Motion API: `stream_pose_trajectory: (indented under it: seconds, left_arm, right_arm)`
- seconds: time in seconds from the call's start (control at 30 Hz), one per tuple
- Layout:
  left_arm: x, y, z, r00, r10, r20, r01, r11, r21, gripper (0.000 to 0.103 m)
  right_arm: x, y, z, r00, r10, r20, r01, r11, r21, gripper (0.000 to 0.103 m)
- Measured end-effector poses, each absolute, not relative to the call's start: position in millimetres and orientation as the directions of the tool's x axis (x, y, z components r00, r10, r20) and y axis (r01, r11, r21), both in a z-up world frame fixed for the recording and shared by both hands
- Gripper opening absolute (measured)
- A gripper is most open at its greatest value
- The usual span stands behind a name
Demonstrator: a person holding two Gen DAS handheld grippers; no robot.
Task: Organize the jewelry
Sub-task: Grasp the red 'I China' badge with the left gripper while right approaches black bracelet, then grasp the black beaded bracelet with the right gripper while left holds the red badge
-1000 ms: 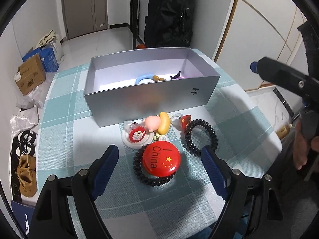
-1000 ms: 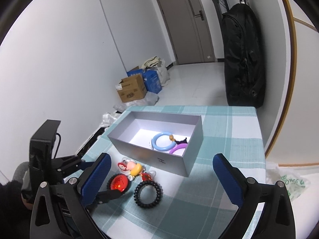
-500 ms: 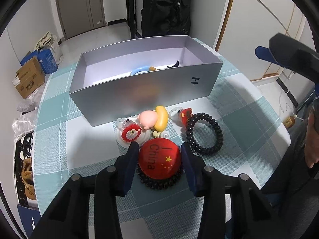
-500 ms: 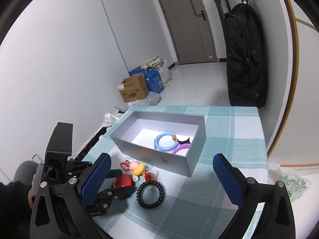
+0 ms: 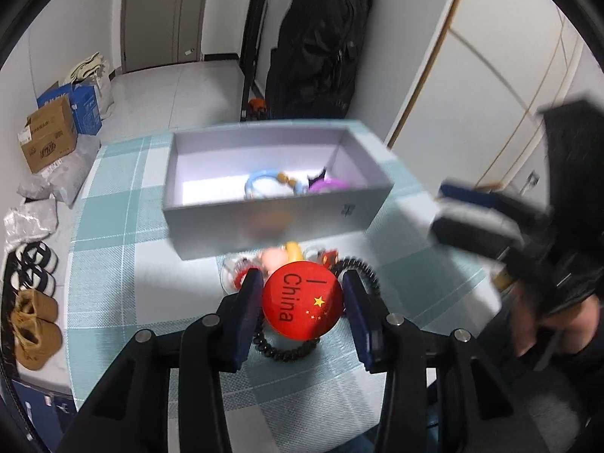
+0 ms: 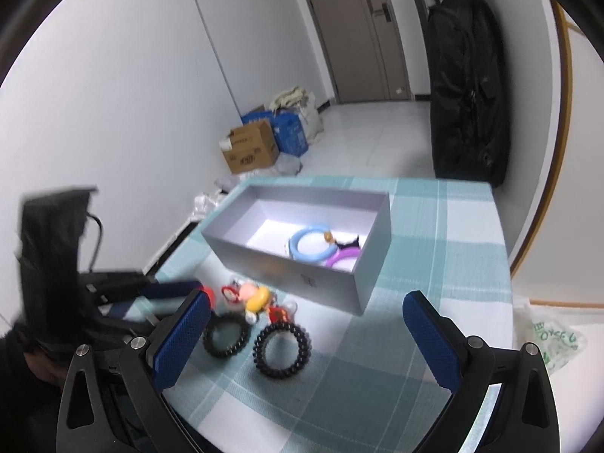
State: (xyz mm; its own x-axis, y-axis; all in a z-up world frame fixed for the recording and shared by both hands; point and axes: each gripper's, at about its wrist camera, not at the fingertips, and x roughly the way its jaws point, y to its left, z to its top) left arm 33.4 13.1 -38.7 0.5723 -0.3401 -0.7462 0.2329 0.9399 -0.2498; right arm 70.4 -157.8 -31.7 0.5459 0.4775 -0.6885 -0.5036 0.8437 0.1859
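Observation:
My left gripper (image 5: 302,302) is shut on a round red badge (image 5: 302,305) marked "China" and holds it lifted above a black spiral hair tie (image 5: 287,351) on the checked tablecloth. A grey open box (image 5: 271,222) stands behind, holding a blue ring (image 5: 264,185) and a purple ring (image 5: 328,185). A pink and yellow charm (image 5: 281,256) lies in front of the box. My right gripper (image 6: 305,343) is open and empty, above a second black spiral hair tie (image 6: 282,351). The first tie (image 6: 224,339) and the box (image 6: 302,241) also show in the right wrist view.
The table edge (image 6: 506,302) runs along the right. A black bag (image 5: 321,45) hangs by the wall behind the table. Cardboard boxes (image 5: 49,136) and shoes (image 5: 34,321) lie on the floor to the left. A plastic bag (image 6: 555,339) lies off the right edge.
My left gripper closed on the red badge and lifted it off the black hair tie. My right gripper moved lower and closer to the items.

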Motion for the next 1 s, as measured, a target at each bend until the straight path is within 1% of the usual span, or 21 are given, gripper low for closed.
stream_pose_trajectory:
  seconds: [0.17, 0.27, 0.37, 0.4, 0.47, 0.8, 0.87, 1.0]
  left_arm:
    - [32.8, 28.7, -25.5, 0.606, -0.383, -0.697, 0.196, 0.921, -0.336, 0.038]
    - [33.1, 38.1, -19.3, 0.626, -0.390, -0.676, 0.169, 0.913, -0.370, 0.038]
    - [36.9, 47.9, -14.7, 0.645, -0.373, -0.666, 0.146, 0.917, -0.372, 0.038]
    - [36.5, 49.3, -13.0, 0.657, -0.344, -0.671, 0.130, 0.928, -0.349, 0.038]
    - [37.0, 51.8, -11.5, 0.668, -0.320, -0.672, 0.121, 0.938, -0.326, 0.038]
    - [38.1, 67.5, -10.2, 0.672, -0.336, -0.660, 0.101, 0.924, -0.368, 0.038]
    - [38.4, 68.8, -9.0, 0.674, -0.340, -0.656, 0.105, 0.923, -0.370, 0.038]
    - [37.4, 70.8, -7.4, 0.675, -0.345, -0.652, 0.110, 0.921, -0.373, 0.038]
  right_arm:
    - [70.4, -145.8, -49.4, 0.473, 0.464, -0.749, -0.533, 0.828, 0.177, 0.103]
    - [68.3, -135.7, -60.2, 0.435, 0.450, -0.780, -0.559, 0.814, 0.158, 0.102]
    - [65.7, -126.5, -70.0, 0.416, 0.425, -0.804, -0.579, 0.805, 0.126, 0.101]
    - [65.5, -124.3, -72.1, 0.412, 0.420, -0.809, -0.584, 0.803, 0.119, 0.100]
    - [64.2, -120.1, -76.6, 0.404, 0.410, -0.818, -0.593, 0.798, 0.107, 0.097]
    - [67.6, -108.9, -97.6, 0.379, 0.341, -0.860, -0.616, 0.786, 0.041, 0.079]
    - [67.8, -105.4, -99.4, 0.390, 0.327, -0.861, -0.623, 0.782, 0.015, 0.075]
    - [63.3, -95.5, -103.7, 0.421, 0.284, -0.862, -0.642, 0.764, -0.062, 0.071]
